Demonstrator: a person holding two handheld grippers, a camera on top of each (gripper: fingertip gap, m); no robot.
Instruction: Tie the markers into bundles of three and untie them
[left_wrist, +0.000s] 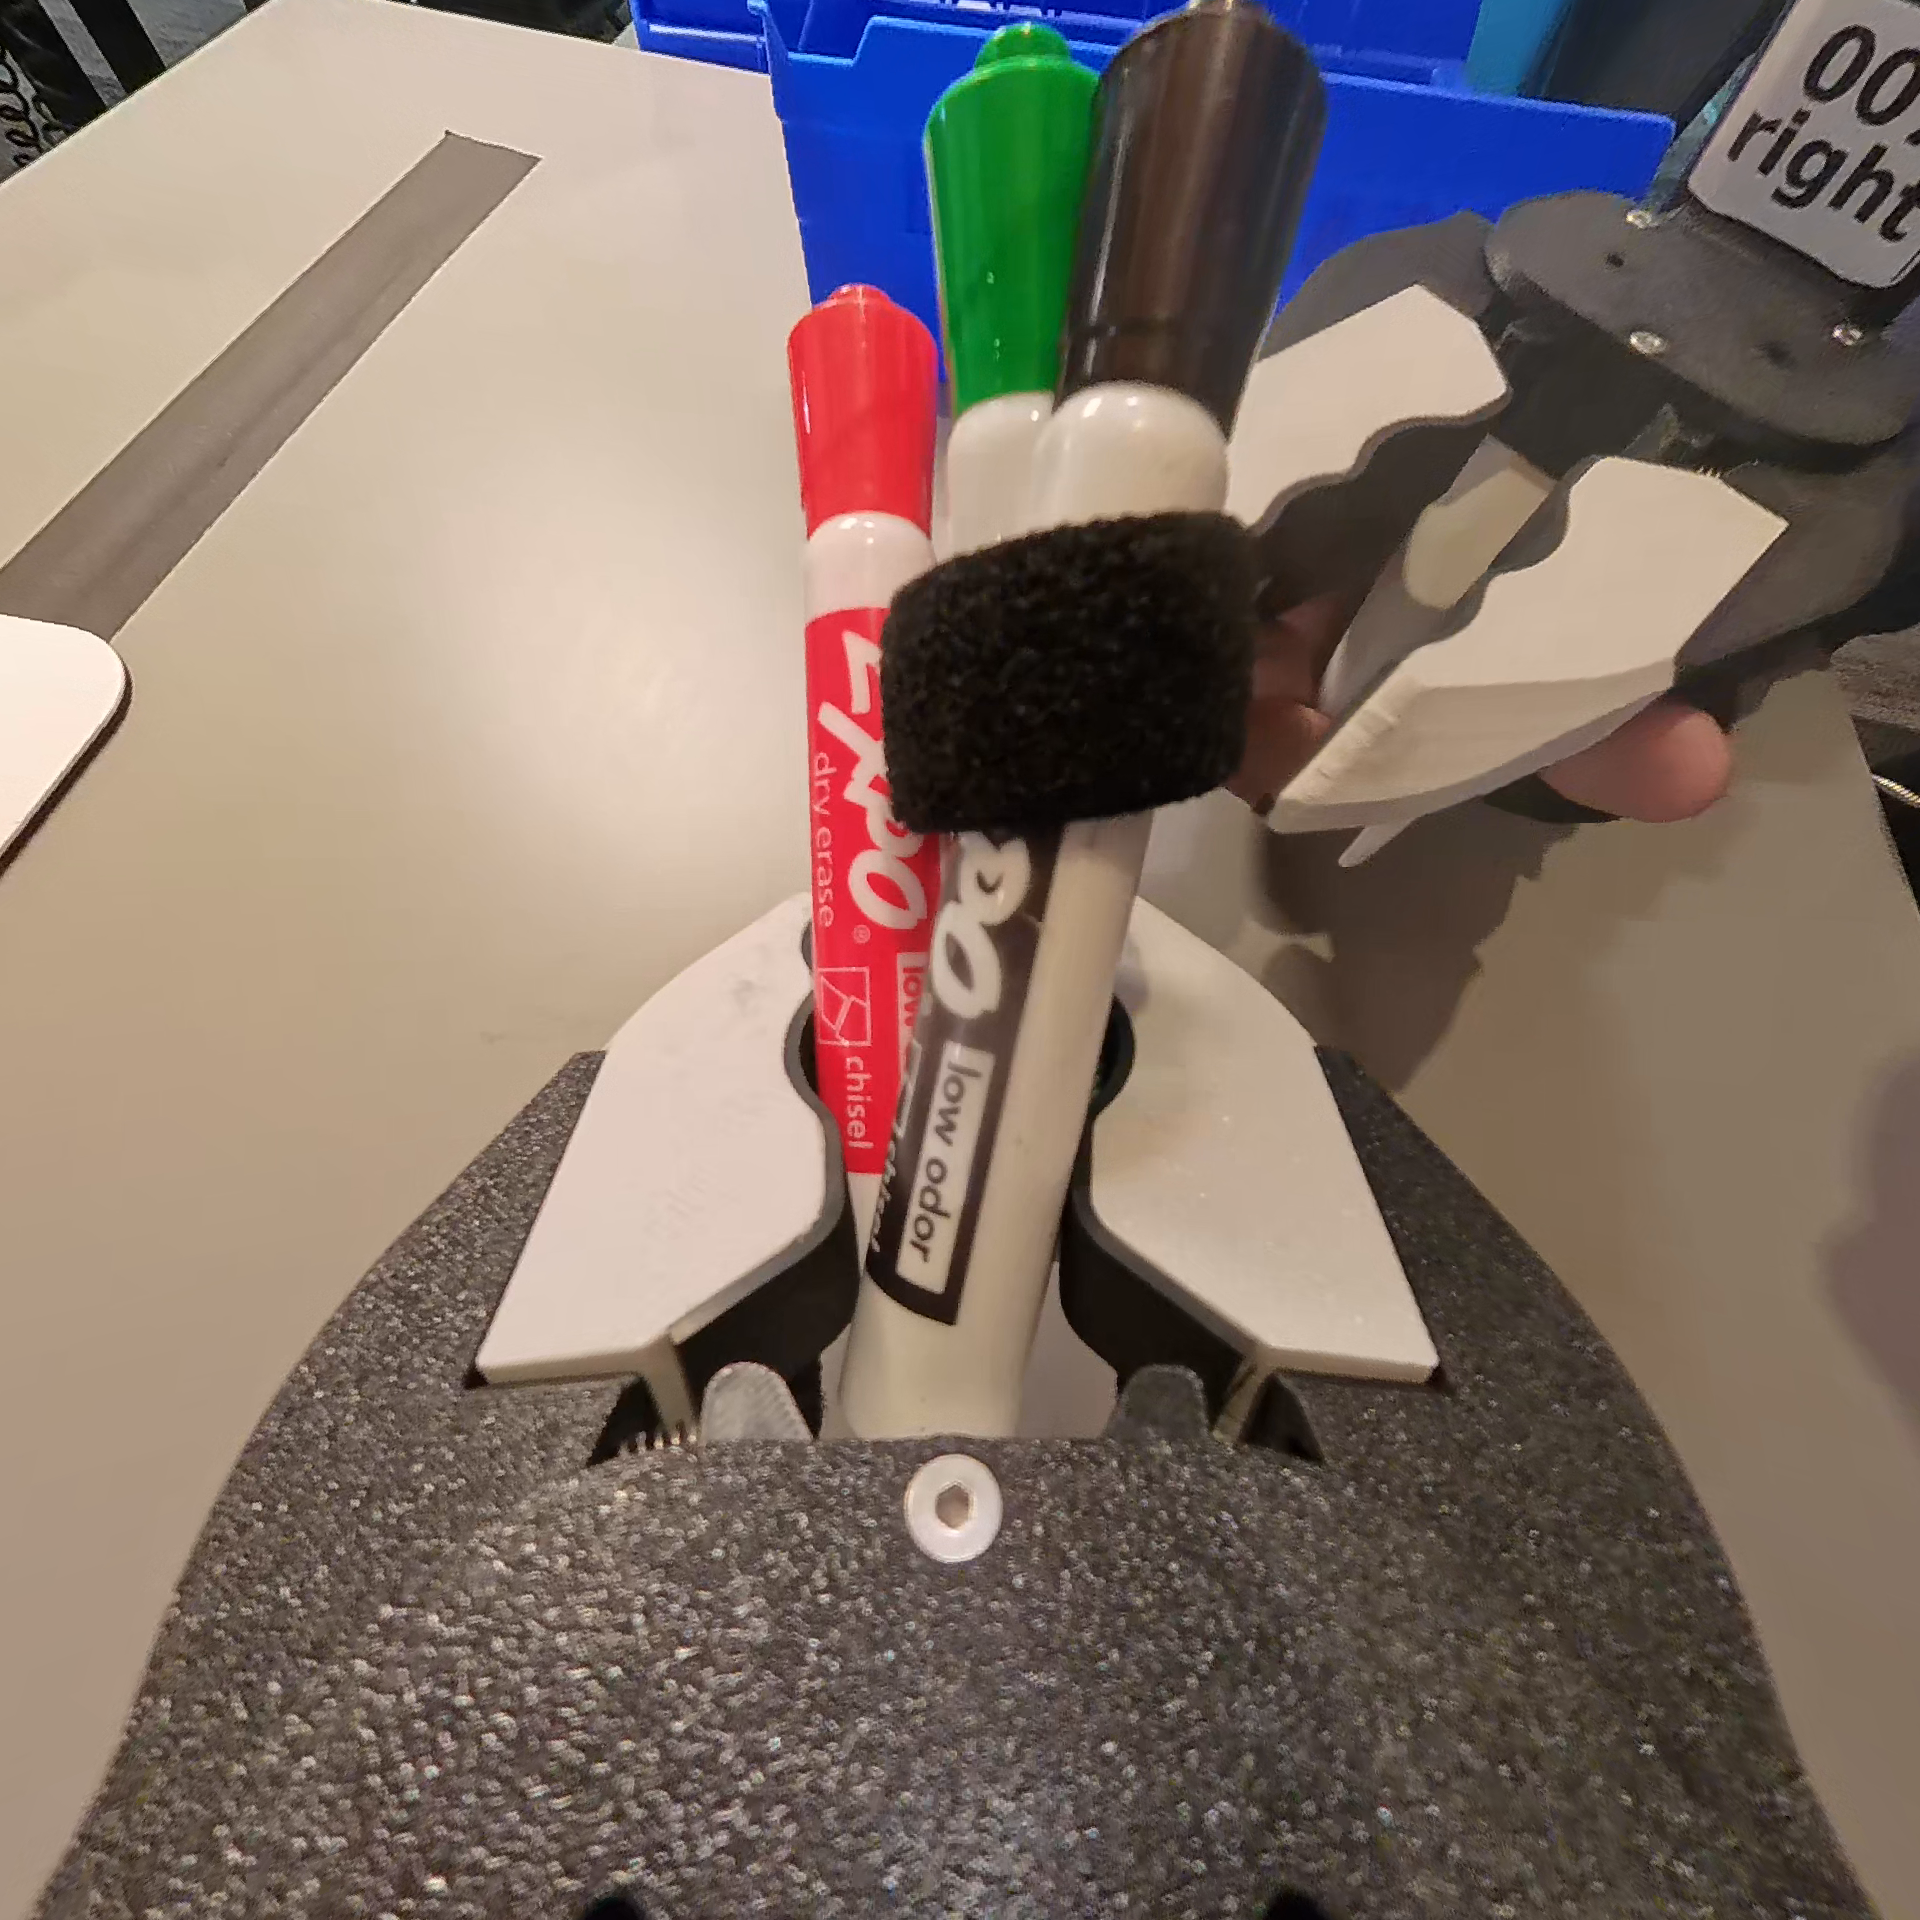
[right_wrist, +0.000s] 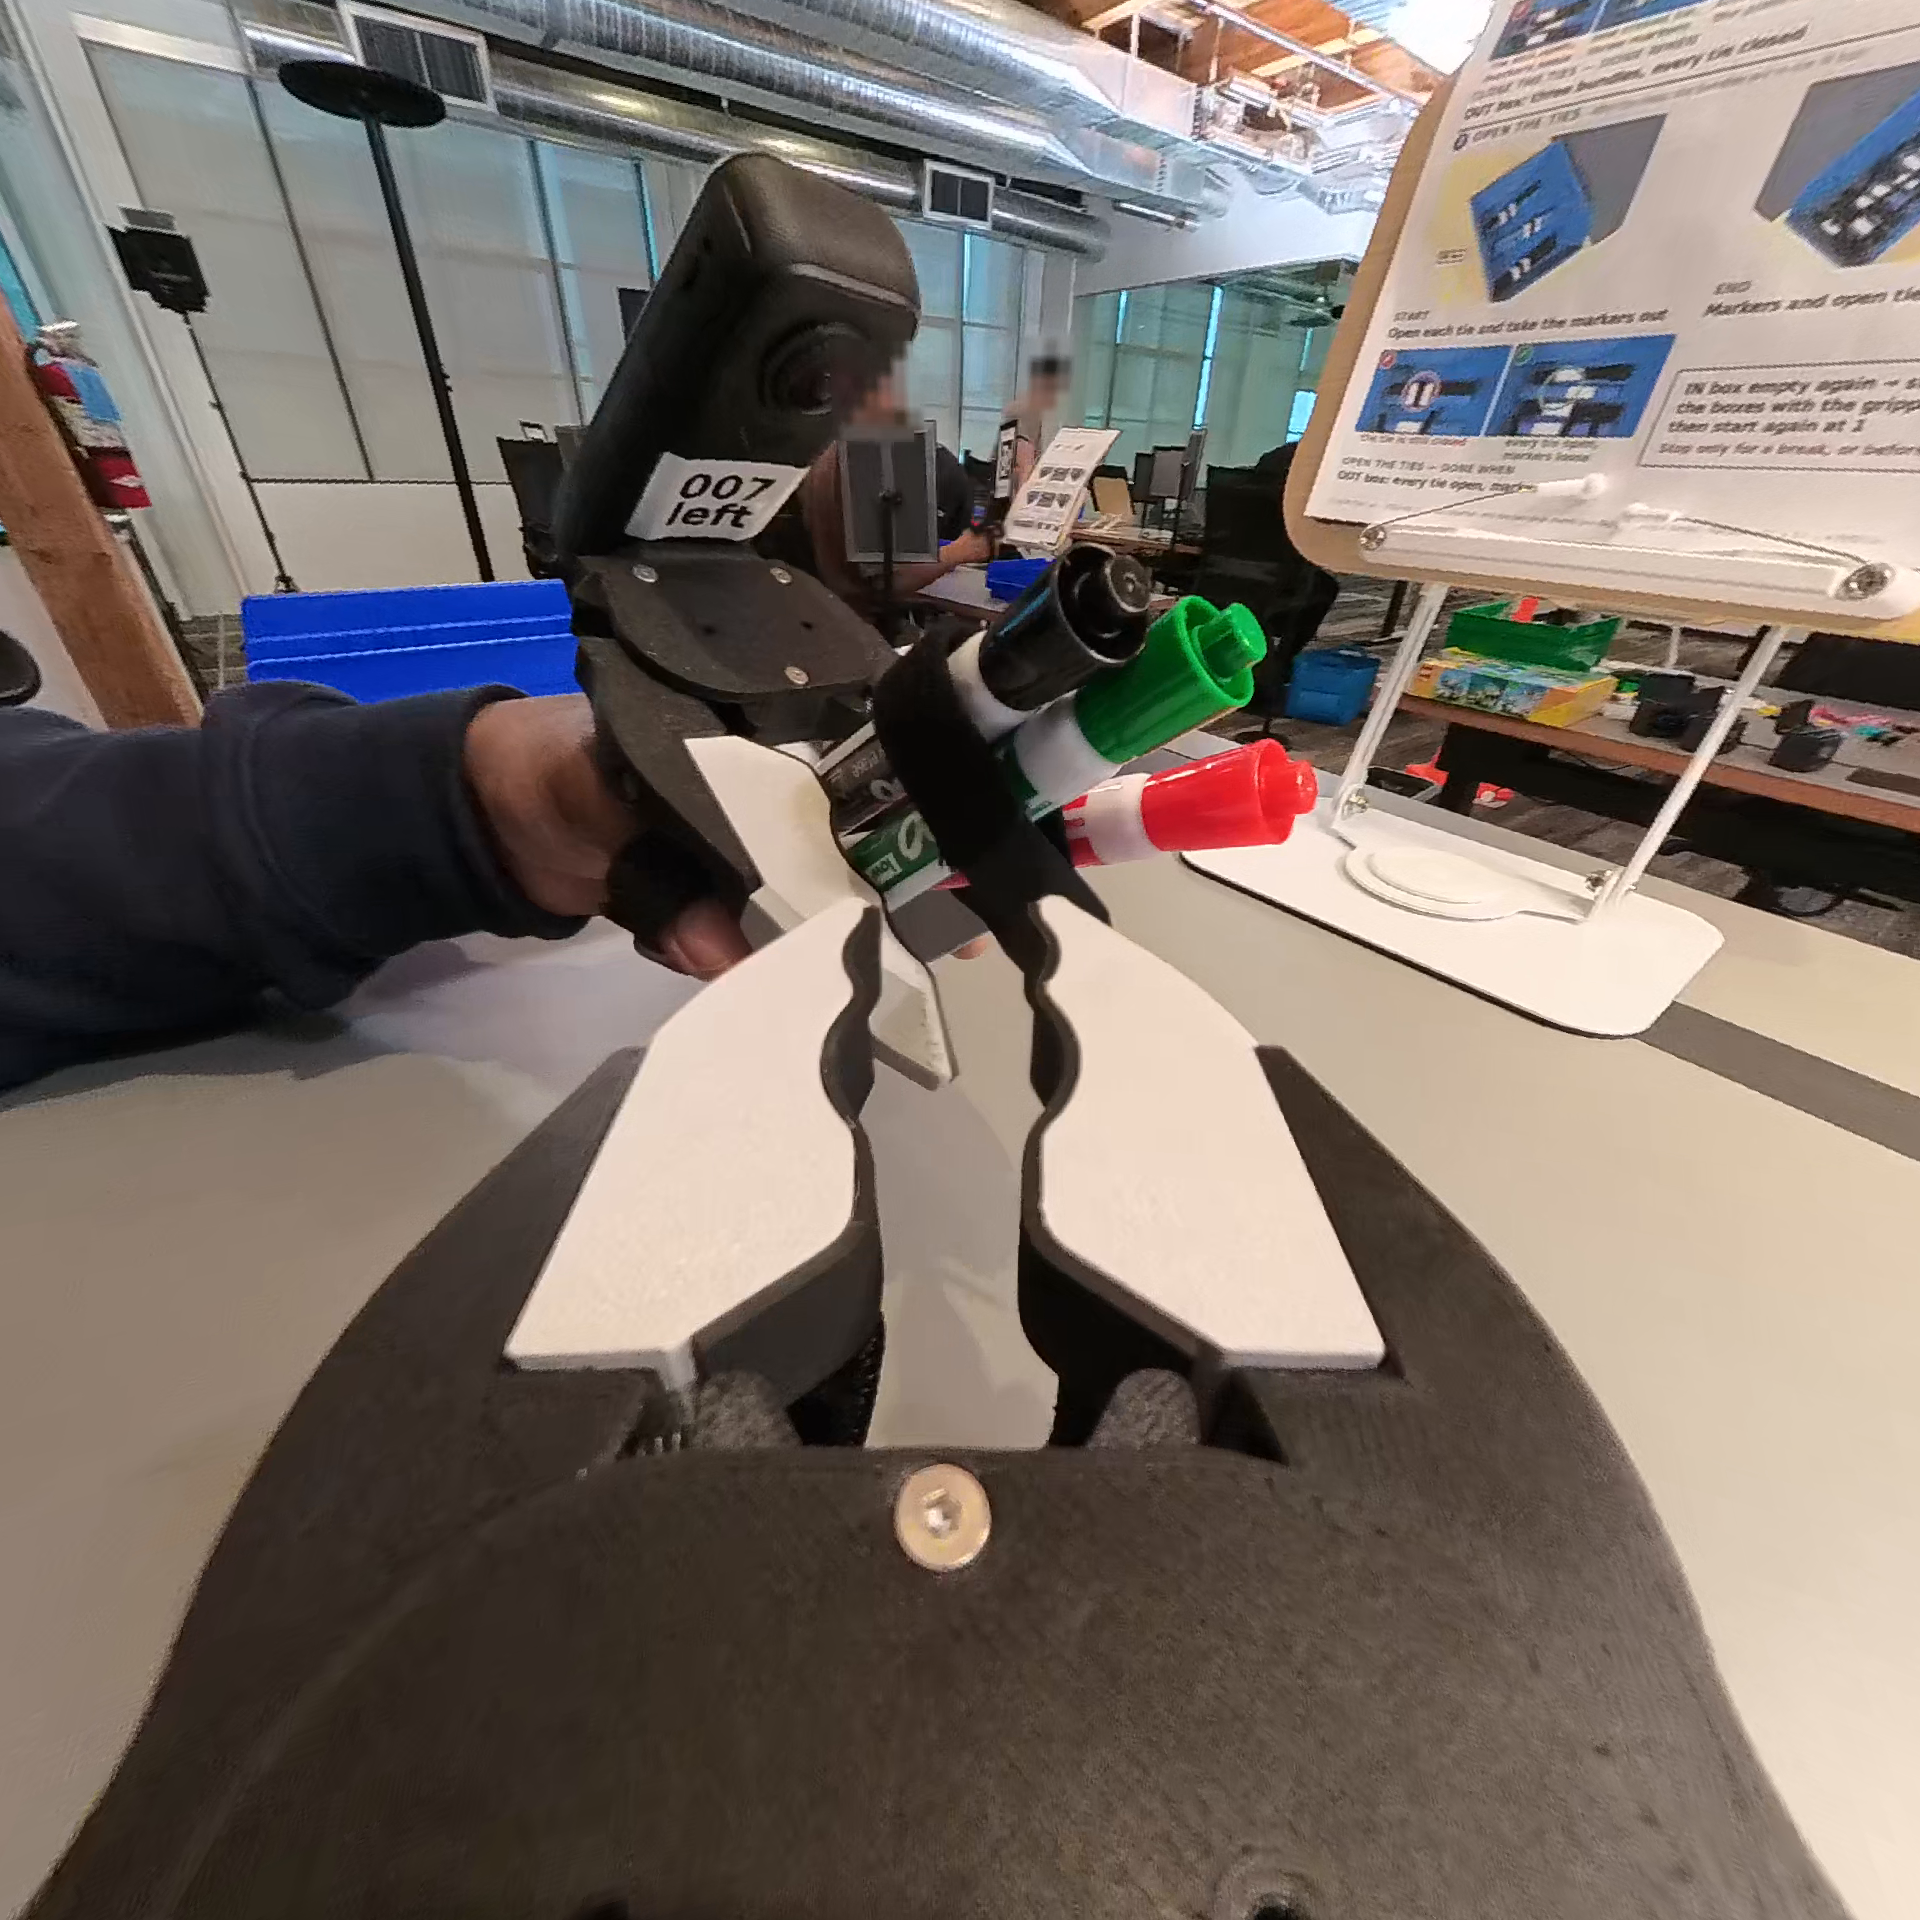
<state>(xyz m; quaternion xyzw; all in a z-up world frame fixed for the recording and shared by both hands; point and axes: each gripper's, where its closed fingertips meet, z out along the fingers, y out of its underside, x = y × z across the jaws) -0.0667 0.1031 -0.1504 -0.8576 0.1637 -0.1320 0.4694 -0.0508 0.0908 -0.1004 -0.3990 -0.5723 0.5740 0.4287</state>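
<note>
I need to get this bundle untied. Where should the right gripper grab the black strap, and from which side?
Grip the strap's loose tail hanging below the markers, coming from underneath. It sticks out free of the wrap, right at the open right gripper's tips, while the left gripper holds the barrels.

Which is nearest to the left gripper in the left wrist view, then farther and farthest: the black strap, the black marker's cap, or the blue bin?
1. Black strap, wrapped around the markers just beyond the left gripper.
2. Black marker's cap, at the bundle's far end.
3. Blue bin, behind the markers.
</note>
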